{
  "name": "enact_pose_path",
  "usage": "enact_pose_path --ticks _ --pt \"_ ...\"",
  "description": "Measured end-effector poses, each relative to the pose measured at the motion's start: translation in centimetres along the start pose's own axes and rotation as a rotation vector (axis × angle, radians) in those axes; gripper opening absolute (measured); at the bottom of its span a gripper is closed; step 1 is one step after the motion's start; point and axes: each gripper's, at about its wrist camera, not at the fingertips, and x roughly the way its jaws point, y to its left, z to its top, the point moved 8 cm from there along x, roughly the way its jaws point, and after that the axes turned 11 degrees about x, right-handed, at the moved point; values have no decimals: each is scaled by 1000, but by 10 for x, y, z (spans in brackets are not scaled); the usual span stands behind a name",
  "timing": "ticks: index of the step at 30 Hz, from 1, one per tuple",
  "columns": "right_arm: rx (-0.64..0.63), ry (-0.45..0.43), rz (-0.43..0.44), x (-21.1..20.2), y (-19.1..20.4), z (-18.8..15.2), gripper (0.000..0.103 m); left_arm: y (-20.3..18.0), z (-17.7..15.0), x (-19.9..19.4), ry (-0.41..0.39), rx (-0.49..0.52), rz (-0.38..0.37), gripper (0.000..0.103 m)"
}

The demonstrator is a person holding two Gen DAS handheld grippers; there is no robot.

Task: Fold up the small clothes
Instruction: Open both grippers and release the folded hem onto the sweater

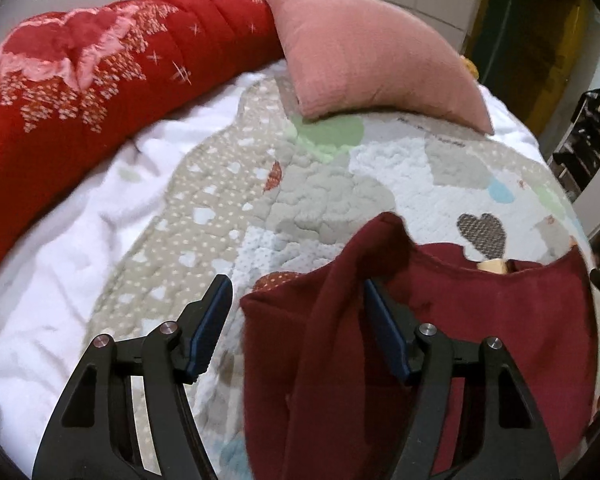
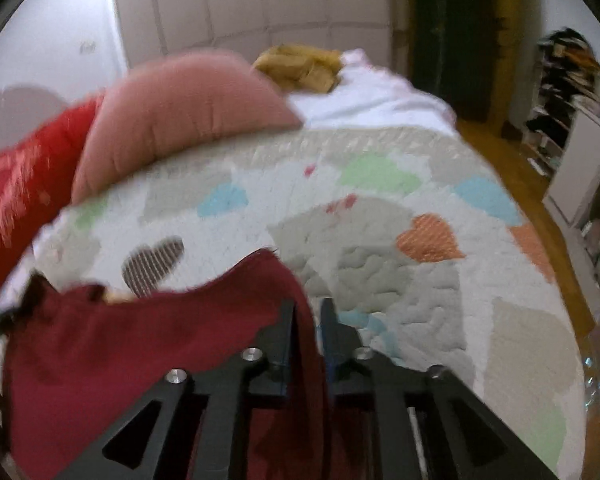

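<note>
A dark red garment (image 1: 480, 320) lies bunched on the patchwork quilt (image 1: 320, 200) of a bed. One thick fold of it rises between the fingers of my left gripper (image 1: 296, 282), close to the right pad (image 1: 384, 332). Those jaws stand wide apart and the left pad is clear of the cloth. In the right wrist view the same garment (image 2: 120, 340) spreads to the left. My right gripper (image 2: 308, 303) is nearly closed, with a strip of its edge pinched between the pads above the quilt (image 2: 380, 260).
A pink pillow (image 1: 360, 52) and a red patterned blanket (image 1: 80, 80) lie along the far side of the bed, on a white sheet (image 1: 60, 260). A mustard cloth (image 2: 300, 66) sits at the far corner. Wooden floor (image 2: 500, 152) and cluttered shelves (image 2: 572, 140) are to the right.
</note>
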Motion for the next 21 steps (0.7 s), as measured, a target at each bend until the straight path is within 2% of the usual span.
enact_pose_path --ticks 2,3,6,10,12,13,15,19,21 --pt "47 -38 55 -20 4 0 31 -5 1 -9 -15 22 -17 68" --pt "45 -32 108 -28 12 -3 31 -11 1 -14 -28 34 -32 68" --pt "-70 82 226 -29 54 -25 31 -27 -1 -21 -45 50 -72 68" --pt "-207 99 262 -24 100 -41 31 -49 -10 -14 -23 82 -105 68" --pt "-248 140 283 -14 118 -50 32 -54 -17 -7 -14 111 -83 68" --pt "-265 166 279 -6 124 -56 32 -55 -21 -1 -7 132 -58 68" --pt "-325 198 186 18 130 -72 32 -52 -26 10 1 129 -45 70" --pt "-316 120 69 54 126 -71 32 -41 -26 23 24 48 -71 73" --pt "-285 135 55 63 122 -66 32 -40 -26 23 25 40 -74 73"
